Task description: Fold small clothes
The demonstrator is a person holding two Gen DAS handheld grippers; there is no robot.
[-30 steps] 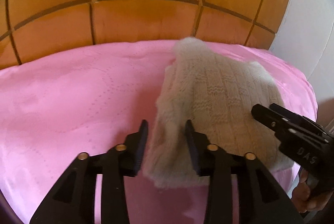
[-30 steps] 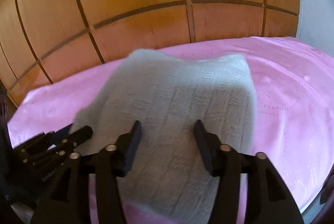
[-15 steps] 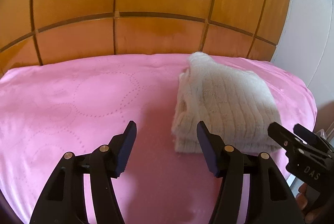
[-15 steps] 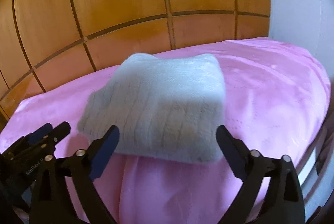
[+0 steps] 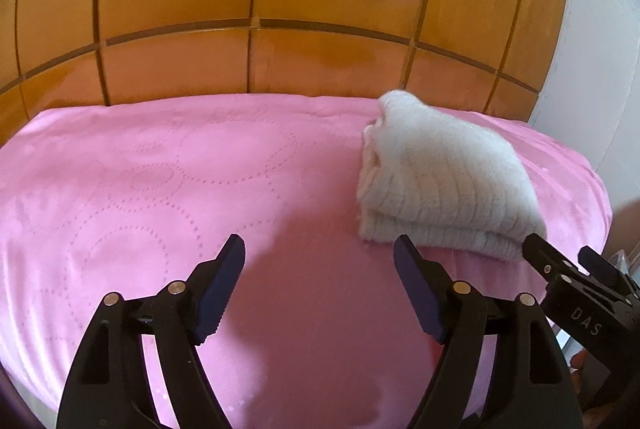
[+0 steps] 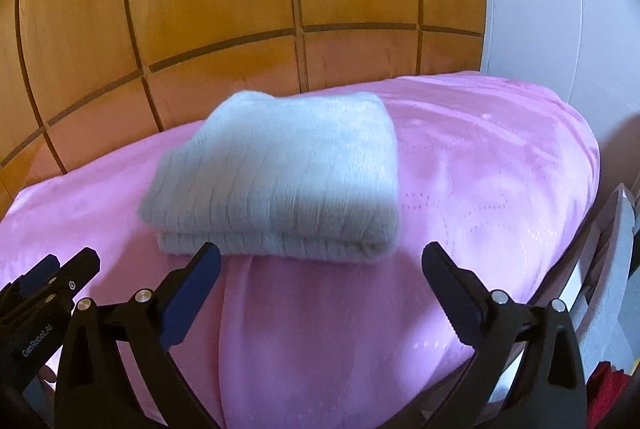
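A cream knitted garment [image 5: 444, 181] lies folded in a thick stack on the pink bedcover [image 5: 200, 189], towards its right end. In the right wrist view the folded garment [image 6: 288, 177] sits just beyond the fingers. My left gripper [image 5: 319, 265] is open and empty, above the cover to the left of the garment. My right gripper [image 6: 320, 265] is wide open and empty, a little short of the garment's near edge. The right gripper also shows at the lower right of the left wrist view [image 5: 568, 265].
A wooden panelled headboard [image 5: 280, 9] rises behind the bed. A white wall [image 6: 560, 9] stands at the right. The bed's right edge [image 6: 588, 189] drops off beside a grey object [image 6: 616, 269] and something red [image 6: 608, 401] below.
Both grippers have opened, let go of the garment and drawn back from it. The garment now lies folded and free on the cover.
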